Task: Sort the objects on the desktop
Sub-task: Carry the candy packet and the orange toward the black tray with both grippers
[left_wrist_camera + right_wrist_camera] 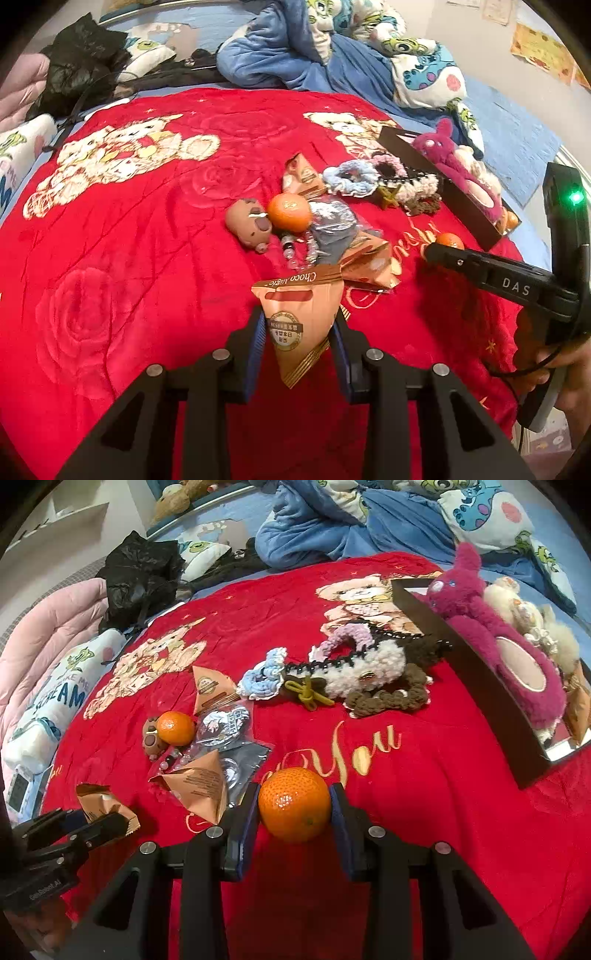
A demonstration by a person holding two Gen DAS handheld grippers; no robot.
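Note:
My left gripper point(297, 328) is shut on a tan triangular Choco Magic snack packet point(295, 317), held above the red blanket point(129, 258). My right gripper point(294, 805) is shut on an orange tangerine point(294, 803); it also shows in the left wrist view point(448, 240). A second tangerine point(289, 212) lies next to a brown bear toy point(249, 223), with more snack packets point(369, 264), a bagged badge point(221, 722) and beads around them. Crocheted scrunchies and hair clips point(362, 664) lie further back. A dark box point(480, 686) at the right holds a magenta plush point(498, 646).
Blue bedding and cartoon pillows point(351, 48) pile up at the back. A black plastic bag point(140, 572) and a pink quilt point(48, 627) lie at the left. A white printed pillow point(55, 709) sits by the blanket's left edge.

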